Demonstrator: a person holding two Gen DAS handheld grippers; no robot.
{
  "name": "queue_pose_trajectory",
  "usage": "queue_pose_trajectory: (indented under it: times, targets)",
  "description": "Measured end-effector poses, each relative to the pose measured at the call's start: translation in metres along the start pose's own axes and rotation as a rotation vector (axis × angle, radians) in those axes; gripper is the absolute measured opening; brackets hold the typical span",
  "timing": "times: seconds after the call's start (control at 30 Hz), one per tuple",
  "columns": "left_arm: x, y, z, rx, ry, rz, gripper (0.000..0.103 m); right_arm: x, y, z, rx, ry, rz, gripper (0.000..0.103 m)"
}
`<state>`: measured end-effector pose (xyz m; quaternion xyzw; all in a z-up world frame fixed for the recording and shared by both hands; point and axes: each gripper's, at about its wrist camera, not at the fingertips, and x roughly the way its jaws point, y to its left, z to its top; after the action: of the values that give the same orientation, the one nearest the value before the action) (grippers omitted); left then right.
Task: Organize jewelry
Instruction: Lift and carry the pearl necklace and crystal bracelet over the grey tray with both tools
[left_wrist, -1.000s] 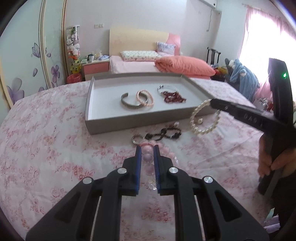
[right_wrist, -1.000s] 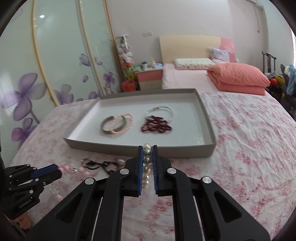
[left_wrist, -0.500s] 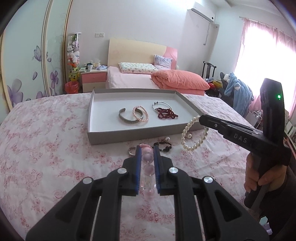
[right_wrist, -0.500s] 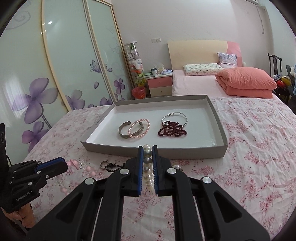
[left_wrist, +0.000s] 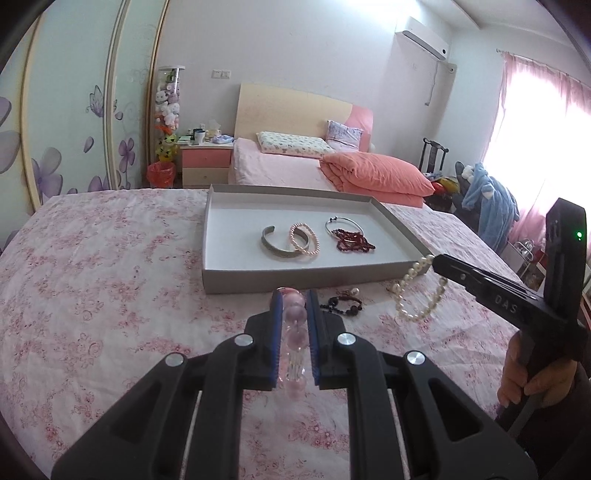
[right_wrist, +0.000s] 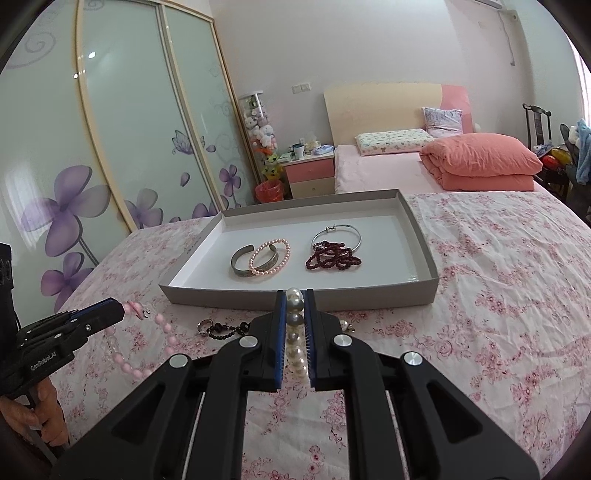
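My left gripper (left_wrist: 294, 306) is pinching the pink bead bracelet (left_wrist: 294, 332); its own camera shows only a few beads stacked between the blue pads. The right wrist view shows the rest: the pink loop (right_wrist: 147, 343) hangs off the fingertips, clear of the floral bedspread (right_wrist: 498, 295). My right gripper (right_wrist: 294, 306) is clamped on the pearl bracelet (right_wrist: 295, 332), and only the left view shows that loop (left_wrist: 417, 295) dangling free just beside the grey tray (left_wrist: 295, 282) at its near right corner. In the tray lie a silver cuff (right_wrist: 243, 264), a pink pearl bracelet (right_wrist: 271, 256), a thin bangle (right_wrist: 336, 234) and dark red beads (right_wrist: 332, 258). A black bead strand (left_wrist: 341, 304) stays on the bedspread, with what I think is a ring (right_wrist: 204, 325). Compared with a second ago, both grippers have risen, lifting both bracelets.
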<state>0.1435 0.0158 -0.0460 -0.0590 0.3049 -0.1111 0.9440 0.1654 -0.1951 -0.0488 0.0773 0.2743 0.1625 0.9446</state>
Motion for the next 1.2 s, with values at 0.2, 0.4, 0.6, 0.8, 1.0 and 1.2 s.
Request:
queue_pose_trajectory:
  times: [0.2,0.4,0.6,0.8,1.0,1.2]
  targets:
    - [-0.004,0.002,0.003,-0.014,-0.023,0.021,0.014,-0.009,0.001,0.000,0.002,-0.039,-0.014,0.010]
    - [-0.009,0.003,0.006,-0.032,-0.054,0.055,0.014,-0.018,0.005,0.002,-0.009,-0.081,-0.028,0.010]
    - [-0.014,0.002,0.008,-0.032,-0.089,0.095,0.014,-0.025,0.010,0.007,-0.033,-0.124,-0.047,0.010]
    - [-0.020,-0.002,0.014,-0.025,-0.118,0.124,0.014,-0.032,0.018,0.012,-0.059,-0.164,-0.061,0.010]
    - [-0.020,-0.009,0.021,-0.017,-0.133,0.134,0.014,-0.037,0.023,0.018,-0.078,-0.199,-0.072,0.010]
    - [-0.019,-0.017,0.031,0.004,-0.158,0.137,0.014,-0.042,0.031,0.027,-0.111,-0.247,-0.085,0.010]
